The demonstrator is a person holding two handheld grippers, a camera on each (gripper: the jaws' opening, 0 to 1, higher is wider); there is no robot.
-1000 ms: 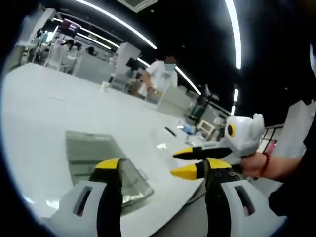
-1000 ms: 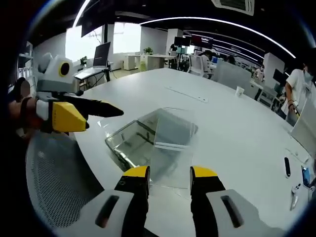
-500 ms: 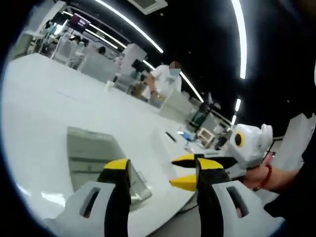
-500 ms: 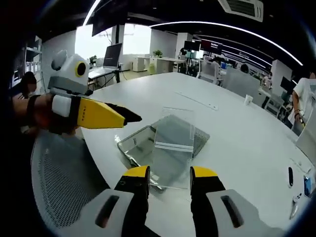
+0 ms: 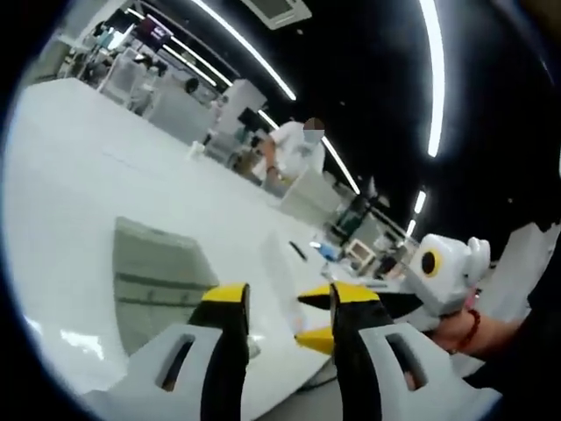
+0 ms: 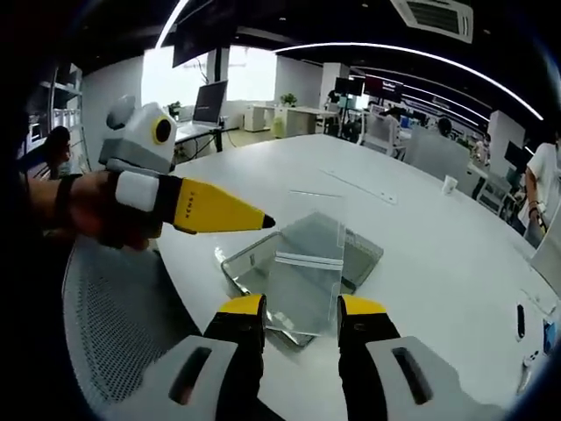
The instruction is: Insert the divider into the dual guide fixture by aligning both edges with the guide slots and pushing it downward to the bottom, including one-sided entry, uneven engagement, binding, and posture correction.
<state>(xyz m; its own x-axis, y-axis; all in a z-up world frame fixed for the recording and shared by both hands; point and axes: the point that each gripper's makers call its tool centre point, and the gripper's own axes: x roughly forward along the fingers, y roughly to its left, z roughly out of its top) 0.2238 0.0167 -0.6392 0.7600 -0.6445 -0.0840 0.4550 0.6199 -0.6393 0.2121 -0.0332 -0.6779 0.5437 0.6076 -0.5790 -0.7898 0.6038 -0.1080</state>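
Right gripper (image 6: 301, 307) jaws pinch the clear flat acrylic divider (image 6: 304, 263) upright, ahead of the shallow clear guide tray (image 6: 250, 263), which looks empty. Left gripper (image 5: 285, 298) jaws nearly together, narrower than before, holding nothing; its tips now nearer the divider.

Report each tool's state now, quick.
Left tool: shut, holding nothing.
Right tool: holds the clear divider by its lower edge, above the fixture.

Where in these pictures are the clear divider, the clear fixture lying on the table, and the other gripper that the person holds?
divider (image 6: 305, 281): right gripper view, middle of the clear sheet.
fixture (image 6: 361, 257): right gripper view, its far right edge.
left gripper (image 6: 263, 221): right gripper view, the dark tips of its yellow jaws.
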